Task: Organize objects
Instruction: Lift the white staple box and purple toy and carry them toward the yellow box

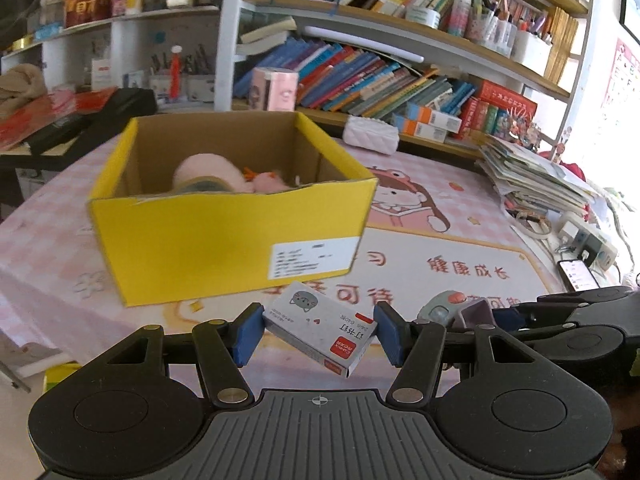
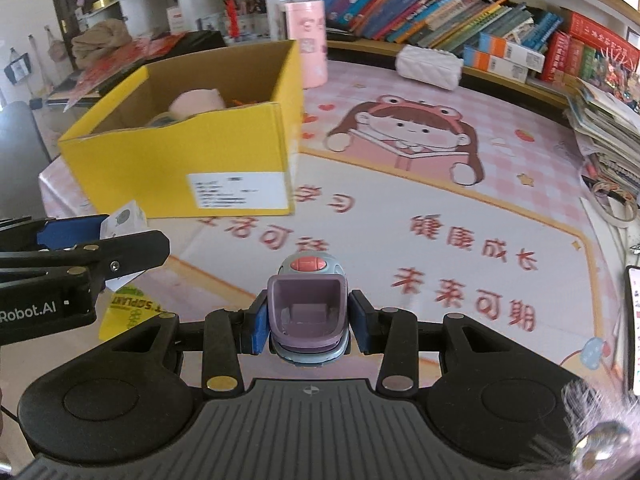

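Note:
My left gripper (image 1: 320, 330) is shut on a small white staple box (image 1: 320, 326) with a grey cat print and a red label, held above the table in front of the yellow cardboard box (image 1: 224, 236). The yellow box (image 2: 180, 160) is open and holds a pink plush toy (image 1: 212, 174). My right gripper (image 2: 308, 322) is shut on a purple and grey toy truck (image 2: 306, 312) with a red button on its front. The truck also shows in the left wrist view (image 1: 456, 308), to the right of the staple box.
A pink cartoon desk mat (image 2: 420, 168) covers the table. A white quilted pouch (image 2: 430, 66) and a pink cylinder (image 2: 306, 40) stand at the back. Stacked papers (image 1: 532, 176), a power strip (image 1: 588, 240) and a phone (image 1: 578, 274) lie at right. Bookshelves stand behind.

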{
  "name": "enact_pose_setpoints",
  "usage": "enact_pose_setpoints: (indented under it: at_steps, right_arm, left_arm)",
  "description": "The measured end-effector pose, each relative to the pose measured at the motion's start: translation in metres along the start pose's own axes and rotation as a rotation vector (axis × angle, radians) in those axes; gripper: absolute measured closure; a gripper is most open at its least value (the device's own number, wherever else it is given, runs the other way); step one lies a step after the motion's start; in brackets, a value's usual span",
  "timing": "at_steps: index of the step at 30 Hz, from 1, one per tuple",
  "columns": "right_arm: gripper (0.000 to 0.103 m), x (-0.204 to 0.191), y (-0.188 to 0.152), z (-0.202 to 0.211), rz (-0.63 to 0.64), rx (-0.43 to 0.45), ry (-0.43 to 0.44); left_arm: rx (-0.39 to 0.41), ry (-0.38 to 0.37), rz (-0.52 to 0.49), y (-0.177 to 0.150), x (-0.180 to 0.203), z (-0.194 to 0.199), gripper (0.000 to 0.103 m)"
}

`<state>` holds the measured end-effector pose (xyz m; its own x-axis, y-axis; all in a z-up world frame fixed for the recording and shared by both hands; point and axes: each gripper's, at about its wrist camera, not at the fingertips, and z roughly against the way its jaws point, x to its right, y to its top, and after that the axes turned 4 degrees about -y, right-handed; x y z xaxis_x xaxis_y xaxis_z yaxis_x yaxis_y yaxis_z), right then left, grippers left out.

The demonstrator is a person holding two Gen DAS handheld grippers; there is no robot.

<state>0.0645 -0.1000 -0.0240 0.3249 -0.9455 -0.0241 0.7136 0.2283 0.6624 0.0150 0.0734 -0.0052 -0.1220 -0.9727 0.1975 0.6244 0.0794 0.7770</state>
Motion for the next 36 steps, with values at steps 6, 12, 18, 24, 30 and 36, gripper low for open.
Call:
enact_pose_setpoints:
  at_steps: [6, 12, 18, 24, 30, 36]
  right_arm:
    - [0.065, -0.029, -0.008, 0.012, 0.024, 0.025, 0.02]
    - [0.065, -0.052, -0.013, 0.024, 0.045, 0.049, 0.029]
    - [0.065, -0.066, -0.019, 0.035, 0.048, 0.066, 0.022]
    - [0.065, -0.072, -0.023, 0.041, 0.036, 0.073, 0.007]
    - [0.065, -0.069, -0.02, 0.042, 0.04, 0.079, -0.009]
    - [0.065, -0.06, 0.003, 0.038, 0.029, 0.126, -0.017]
  left_arm:
    - [0.013, 0.016, 0.03, -0.012, -0.018, 0.024, 0.044]
    - [0.049, 0.03, 0.035, -0.017, -0.029, 0.046, 0.044]
    - [0.064, 0.02, 0.02, -0.021, -0.033, 0.058, 0.044]
    - [0.082, 0.015, 0.014, -0.022, -0.035, 0.065, 0.044]
    - [0.094, 0.021, 0.011, -0.015, -0.037, 0.06, 0.044]
    - [0.145, 0.055, 0.003, 0.008, -0.043, 0.055, 0.044]
